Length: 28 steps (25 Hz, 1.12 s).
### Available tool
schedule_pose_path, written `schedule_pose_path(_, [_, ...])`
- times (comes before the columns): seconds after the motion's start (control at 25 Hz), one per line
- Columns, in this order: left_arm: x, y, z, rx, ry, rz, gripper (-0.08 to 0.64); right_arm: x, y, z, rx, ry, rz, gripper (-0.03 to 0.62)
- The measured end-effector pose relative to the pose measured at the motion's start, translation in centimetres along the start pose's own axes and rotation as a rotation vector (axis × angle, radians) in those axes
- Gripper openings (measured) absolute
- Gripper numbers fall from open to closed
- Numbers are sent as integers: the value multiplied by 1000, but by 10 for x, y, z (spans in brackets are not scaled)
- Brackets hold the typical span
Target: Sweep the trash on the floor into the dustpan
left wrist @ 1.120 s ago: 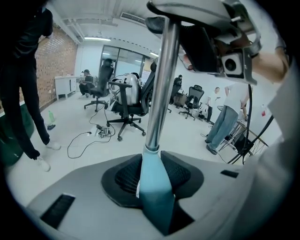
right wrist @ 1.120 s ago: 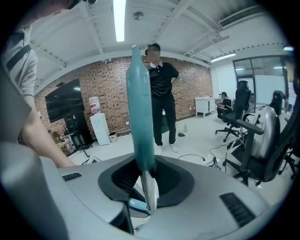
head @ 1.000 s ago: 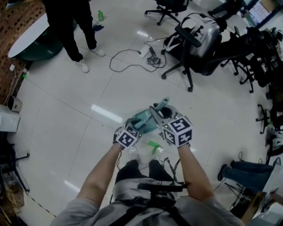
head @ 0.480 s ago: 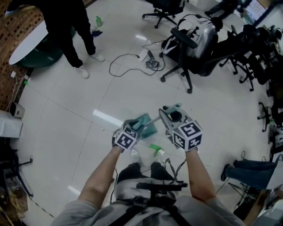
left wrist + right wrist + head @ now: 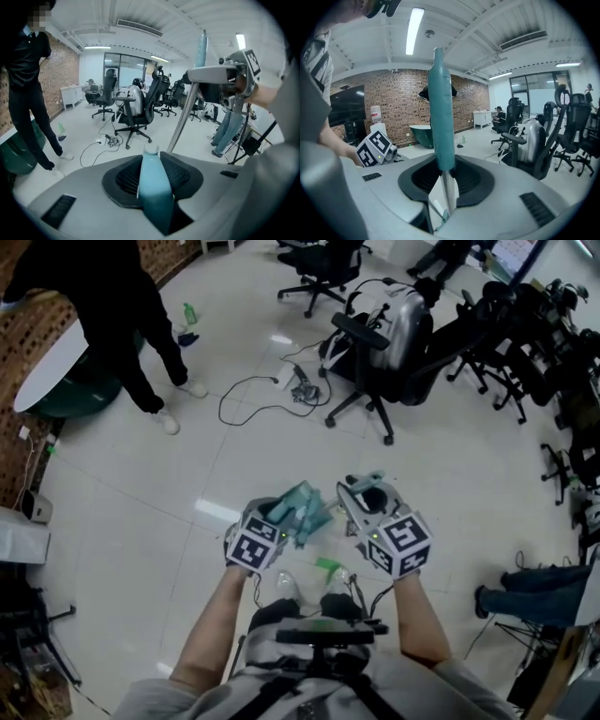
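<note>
Two tongs were both clenched on tools. The left tongs (image 5: 274, 519) gripped the teal dustpan (image 5: 302, 510) by its handle (image 5: 154, 187), the pan tilted in front of the person. The right tongs (image 5: 366, 495) pinched the broom (image 5: 440, 117) by its teal grip, which stood upright between the jaws. A green scrap (image 5: 327, 564) lay on the white floor (image 5: 141, 521), just ahead of the person's shoes (image 5: 287, 587).
</note>
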State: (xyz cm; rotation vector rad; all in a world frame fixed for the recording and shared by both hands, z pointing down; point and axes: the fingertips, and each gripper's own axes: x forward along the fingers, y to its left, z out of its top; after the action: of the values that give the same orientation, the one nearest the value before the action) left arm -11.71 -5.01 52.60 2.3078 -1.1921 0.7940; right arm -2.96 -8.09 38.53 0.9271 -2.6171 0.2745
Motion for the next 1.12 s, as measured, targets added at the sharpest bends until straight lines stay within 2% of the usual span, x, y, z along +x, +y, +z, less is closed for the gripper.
schedule_pose_path(0.2, [-14,-9,27,33,-41,9,117,-17,0,7,-46,-44,-25,87])
schedule_pose_path(0.44, [-24,-17,43,68,-61,13,117,-28,-1,6,-56,-61,-47,89])
schedule_pose_path(1.12, [-20,-33,51,105,-48,-18,115,-42,-3,-3,-28,-76,-85,89])
